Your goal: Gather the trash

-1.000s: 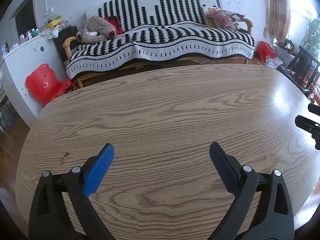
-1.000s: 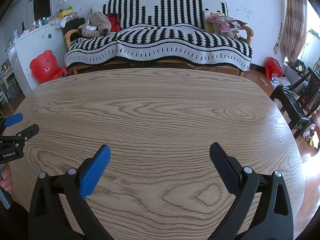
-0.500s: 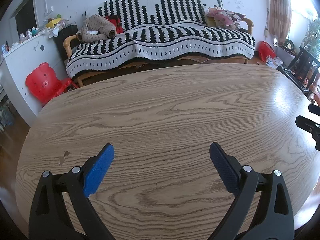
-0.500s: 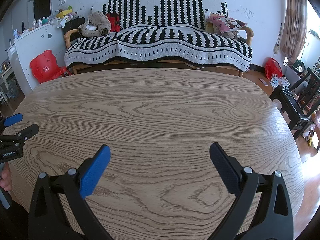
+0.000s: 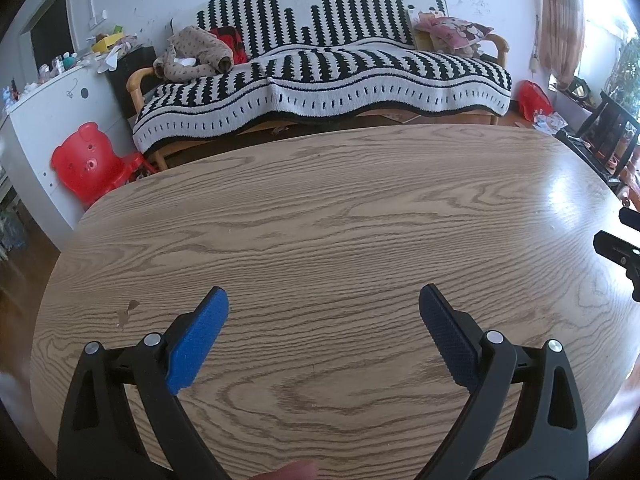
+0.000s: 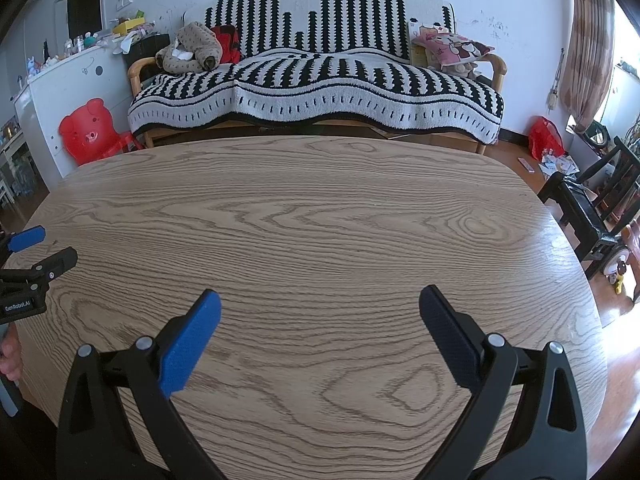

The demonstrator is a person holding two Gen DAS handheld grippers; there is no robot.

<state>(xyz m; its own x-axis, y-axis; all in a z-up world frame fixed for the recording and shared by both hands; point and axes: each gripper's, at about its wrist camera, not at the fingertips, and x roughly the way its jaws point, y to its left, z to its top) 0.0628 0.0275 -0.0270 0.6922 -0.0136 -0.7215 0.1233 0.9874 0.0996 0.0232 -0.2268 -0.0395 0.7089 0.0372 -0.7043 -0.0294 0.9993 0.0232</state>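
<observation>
Trash shows nowhere on the oval oak-grain laminate bench (image 5: 340,216); only a small chipped mark (image 5: 127,313) breaks its glossy surface. Above it, the left gripper (image 5: 323,334) and right gripper (image 6: 320,332) hover with blue textured pads spread wide, released, grasping nothing. Beyond stands a black-and-white striped woolly sofa (image 6: 320,80).

Table (image 5: 340,208): wood-grain top, smooth, with a glossy sheen where window light falls at its right end, and a small chipped patch (image 5: 127,312) near the left edge. Left gripper (image 5: 323,312) and right gripper (image 6: 320,312): matt black plastic arms, blue textured pads (image 5: 196,344), bright metal rivets (image 5: 493,336). Sofa (image 6: 316,80): light wooden frame under a woolly black-and-white knitted cloth. Small chair (image 6: 90,132): glossy red plastic. Curtain (image 6: 588,40): patterned cloth.
</observation>
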